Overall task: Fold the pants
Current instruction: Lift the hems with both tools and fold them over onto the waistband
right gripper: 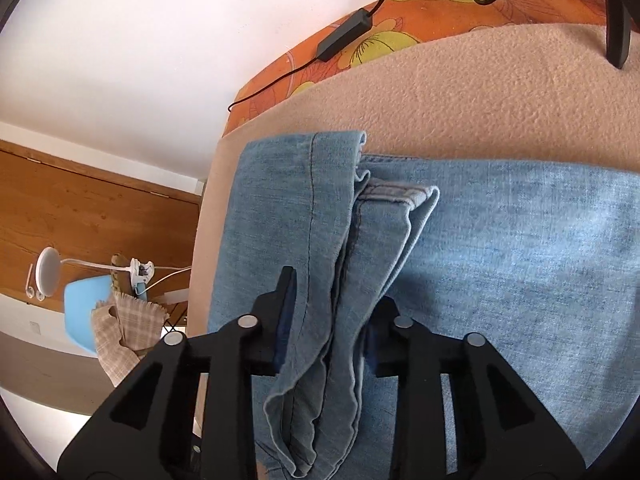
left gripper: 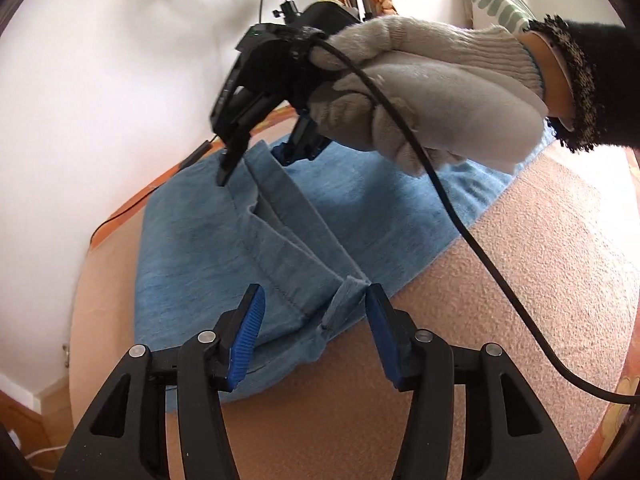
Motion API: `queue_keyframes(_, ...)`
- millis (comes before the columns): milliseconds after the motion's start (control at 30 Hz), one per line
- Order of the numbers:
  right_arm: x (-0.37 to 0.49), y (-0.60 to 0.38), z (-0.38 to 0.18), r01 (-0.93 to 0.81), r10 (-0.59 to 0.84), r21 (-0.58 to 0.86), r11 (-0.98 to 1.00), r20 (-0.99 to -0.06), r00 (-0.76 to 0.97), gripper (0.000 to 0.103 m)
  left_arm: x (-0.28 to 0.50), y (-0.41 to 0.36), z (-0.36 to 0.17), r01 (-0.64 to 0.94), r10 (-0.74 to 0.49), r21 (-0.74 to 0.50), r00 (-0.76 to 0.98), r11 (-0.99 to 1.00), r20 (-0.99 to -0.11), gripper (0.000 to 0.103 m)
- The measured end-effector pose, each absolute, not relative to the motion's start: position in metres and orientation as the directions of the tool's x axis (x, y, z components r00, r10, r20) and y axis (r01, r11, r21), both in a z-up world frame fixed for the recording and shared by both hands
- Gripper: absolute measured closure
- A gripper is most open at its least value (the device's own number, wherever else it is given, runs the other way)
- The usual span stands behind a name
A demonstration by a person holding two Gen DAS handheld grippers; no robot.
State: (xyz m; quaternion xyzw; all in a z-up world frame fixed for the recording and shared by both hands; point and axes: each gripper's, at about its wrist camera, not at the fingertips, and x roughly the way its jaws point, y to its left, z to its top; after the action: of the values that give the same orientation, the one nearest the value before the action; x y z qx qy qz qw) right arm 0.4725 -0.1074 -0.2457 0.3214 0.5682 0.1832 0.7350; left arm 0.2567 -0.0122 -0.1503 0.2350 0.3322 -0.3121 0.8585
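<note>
The pants (left gripper: 224, 248) lie folded on a beige blanket (left gripper: 500, 264), with the leg ends laid over the body of the garment. Their folded edge runs as a line between the two tools, and the coming move depends on this line: each tool stands at one end of it, so I judge that both must leave the cloth together and then go to the next fold.

The left gripper (left gripper: 314, 332) is half open. The hem corner lies between its blue pads (left gripper: 250, 336), but they do not press it. The right gripper (right gripper: 332, 320) is also partly open around a bunch of denim layers; these hang loose between the jaws and are not clamped, as far as I can see.

The left view shows the whole right tool from outside, held by a gloved hand (left gripper: 424, 92) at the far end of the fold, with its cable (left gripper: 460, 216) crossing over the blanket. The right view does not show the left tool at all, but it shows clearly the stacked hems (right gripper: 400, 196) and the seam, and an adapter (right gripper: 344, 34) beyond the blanket
</note>
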Motion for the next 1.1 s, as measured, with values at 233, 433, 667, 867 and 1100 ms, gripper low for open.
queue_keyframes(233, 0.48, -0.086, -0.237, 0.004, 0.547, 0.569, 0.822, -0.792, 0.272, 0.083, 0.271, -0.022, -0.163, 0.692, -0.367, 0.166, 0.551, 0.703, -0.749, 0.055)
queue_keyframes(433, 0.479, -0.094, -0.231, -0.017, 0.576, 0.599, 0.801, -0.762, 0.294, 0.096, 0.298, 0.0, -0.151, 0.672, -0.472, -0.032, 0.484, 0.74, -0.737, 0.091)
queue_keyframes(667, 0.469, -0.101, -0.192, -0.078, 0.575, 0.591, 0.803, -0.733, 0.363, 0.097, 0.298, 0.011, -0.126, 0.662, -0.542, -0.126, 0.471, 0.738, -0.696, 0.096)
queue_keyframes(867, 0.455, -0.123, -0.157, -0.098, 0.534, 0.55, 0.83, -0.731, 0.425, 0.097, 0.286, -0.01, -0.097, 0.701, -0.571, -0.1, 0.48, 0.706, -0.665, 0.097)
queue_keyframes(1100, 0.431, -0.169, -0.135, -0.062, 0.487, 0.523, 0.85, -0.735, 0.472, 0.097, 0.275, -0.053, -0.077, 0.765, -0.6, -0.065, 0.446, 0.64, -0.664, 0.097)
